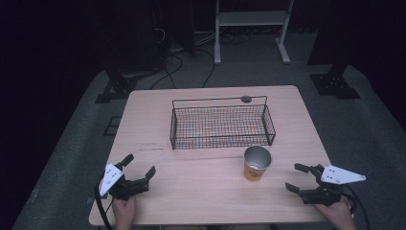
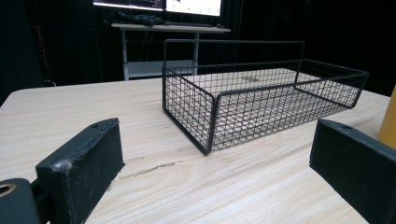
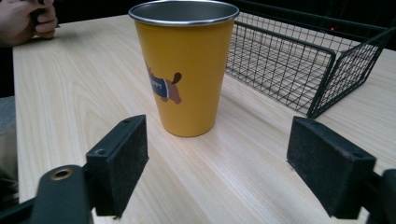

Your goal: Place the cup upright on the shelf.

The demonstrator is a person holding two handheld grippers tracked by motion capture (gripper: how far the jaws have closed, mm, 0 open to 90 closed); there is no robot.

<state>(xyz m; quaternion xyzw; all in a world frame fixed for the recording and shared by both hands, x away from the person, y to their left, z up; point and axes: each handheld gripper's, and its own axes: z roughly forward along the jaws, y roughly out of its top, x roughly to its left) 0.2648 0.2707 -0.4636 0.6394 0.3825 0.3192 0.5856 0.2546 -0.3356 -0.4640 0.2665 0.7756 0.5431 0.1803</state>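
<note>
**Cup ahead of the right tongs**

High view: 2 grippers spread wide, empty. The yellow cup (image 1: 257, 163) stands upright, nearer the right gripper (image 1: 300, 177) than the left gripper (image 1: 140, 168).

Left gripper view: wire basket (image 2: 261, 98) ahead, apart.

Right gripper view: cup dead ahead, between the gaping jaws' lines, untouched.

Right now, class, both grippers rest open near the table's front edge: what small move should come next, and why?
Probably ease the right gripper forward toward the yellow cup. Its jaws are open and already face the cup, which stands upright on the table just in front of the empty wire basket, untouched.
</note>
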